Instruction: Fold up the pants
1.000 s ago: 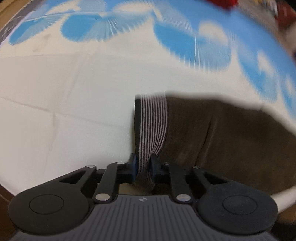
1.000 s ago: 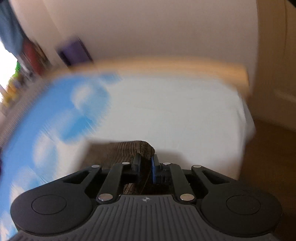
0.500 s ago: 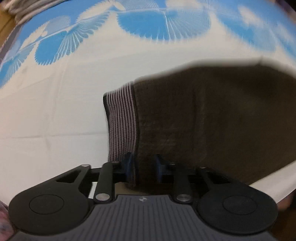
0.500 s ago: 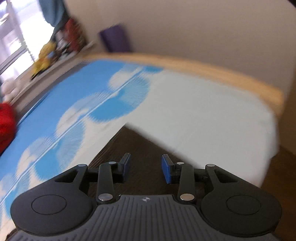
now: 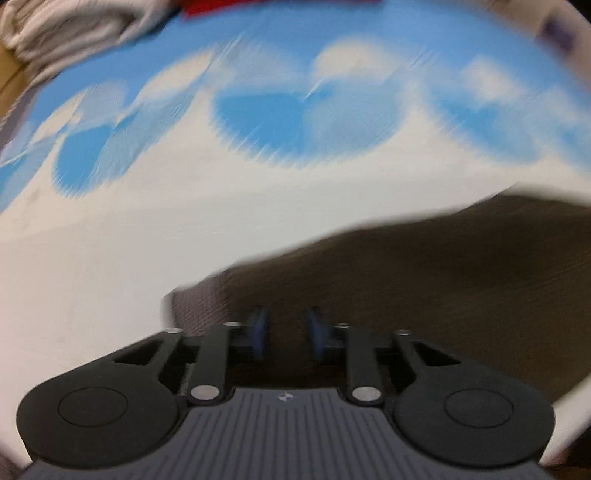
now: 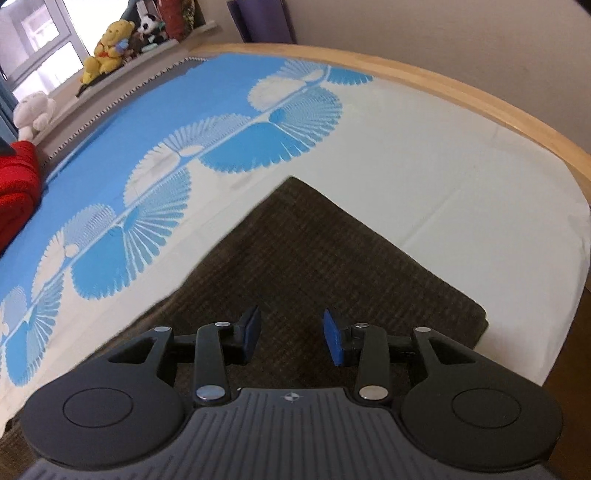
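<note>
The dark brown pants (image 6: 325, 258) lie folded flat on the bed, with a square corner pointing away in the right wrist view. In the left wrist view the pants (image 5: 443, 266) fill the lower right, and the grey striped waistband (image 5: 199, 306) shows at their left edge. My left gripper (image 5: 284, 332) is open just above the fabric beside the waistband and holds nothing. My right gripper (image 6: 291, 334) is open above the pants and empty. The left wrist view is blurred by motion.
The bedsheet (image 6: 424, 147) is white with a blue fan pattern (image 6: 147, 140). A wooden bed frame edge (image 6: 480, 103) curves along the right. A red cloth (image 6: 14, 184) lies at far left, stuffed toys (image 6: 107, 48) sit on the windowsill, and crumpled white bedding (image 5: 66, 29) lies far left.
Both grippers were shut on the pants a second ago; they have let go and opened. The pants now lie flat on the bed. The left gripper has drawn back over the fabric.
</note>
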A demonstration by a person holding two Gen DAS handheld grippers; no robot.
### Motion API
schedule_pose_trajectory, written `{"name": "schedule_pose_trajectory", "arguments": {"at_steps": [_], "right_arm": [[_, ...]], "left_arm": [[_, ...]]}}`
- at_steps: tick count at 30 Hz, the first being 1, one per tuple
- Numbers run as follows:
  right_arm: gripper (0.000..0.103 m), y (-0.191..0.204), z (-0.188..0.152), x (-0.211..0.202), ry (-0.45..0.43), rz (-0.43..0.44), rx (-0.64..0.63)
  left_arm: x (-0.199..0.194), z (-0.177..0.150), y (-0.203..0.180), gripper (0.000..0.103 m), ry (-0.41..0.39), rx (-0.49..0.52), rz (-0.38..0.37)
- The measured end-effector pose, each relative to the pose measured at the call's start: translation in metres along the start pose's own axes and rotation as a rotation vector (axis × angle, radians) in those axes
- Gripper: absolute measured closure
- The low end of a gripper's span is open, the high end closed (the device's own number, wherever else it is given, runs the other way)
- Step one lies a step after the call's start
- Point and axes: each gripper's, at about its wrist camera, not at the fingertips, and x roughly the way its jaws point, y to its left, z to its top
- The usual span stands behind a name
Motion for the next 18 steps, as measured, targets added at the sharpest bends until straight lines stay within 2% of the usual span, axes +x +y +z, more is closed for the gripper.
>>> {"name": "schedule_pose_trajectory", "arguments": {"at_steps": [3,4,5,7,9,10,11,13,14,16,18], "right_arm": [[0.063,-0.006,-0.002,0.008,0.024,-0.020,-0.006],[0.062,-0.007,-0.003,0.010,0.038,-0.031,-0.006],[0.062,-0.010,-0.005,0.013,0.061,-0.051,-0.008],[0.062,-0.014,-0.010,0.017,0.094,-0.118,-0.030],[0.062,-0.020,-0.012,0.019,0.093,-0.182,-0.055],[0.062,-0.024,-0.012,0.019,0.091,-0.186,-0.052],[0.062,-0.029,-0.011,0.018,0.090,-0.184,-0.039],[0.062,-0.039,-0.010,0.016,0.090,-0.173,-0.004],[0.062,-0.043,-0.010,0.015,0.091,-0.167,0.014],[0.062,-0.049,-0.011,0.011,0.085,-0.165,0.038],[0.062,-0.052,-0.008,0.002,0.039,-0.172,0.062]], "left_arm": [[0.007,0.004,0.006,0.097,0.020,-0.069,0.018],[-0.002,0.006,0.001,0.097,0.014,-0.082,0.035],[-0.015,0.006,-0.003,0.092,-0.033,-0.081,0.031],[-0.039,0.007,-0.016,0.089,-0.159,-0.060,-0.064],[-0.039,0.011,-0.027,0.088,-0.164,-0.036,-0.151],[-0.031,0.014,-0.031,0.088,-0.142,-0.034,-0.156],[-0.020,0.016,-0.034,0.087,-0.108,-0.031,-0.141],[0.014,0.015,-0.037,0.084,0.025,0.000,-0.016],[0.021,0.013,-0.039,0.083,0.055,0.015,0.018],[0.008,0.015,-0.047,0.082,0.014,0.012,0.037],[-0.013,0.014,-0.058,0.078,-0.072,0.025,-0.015]]}}
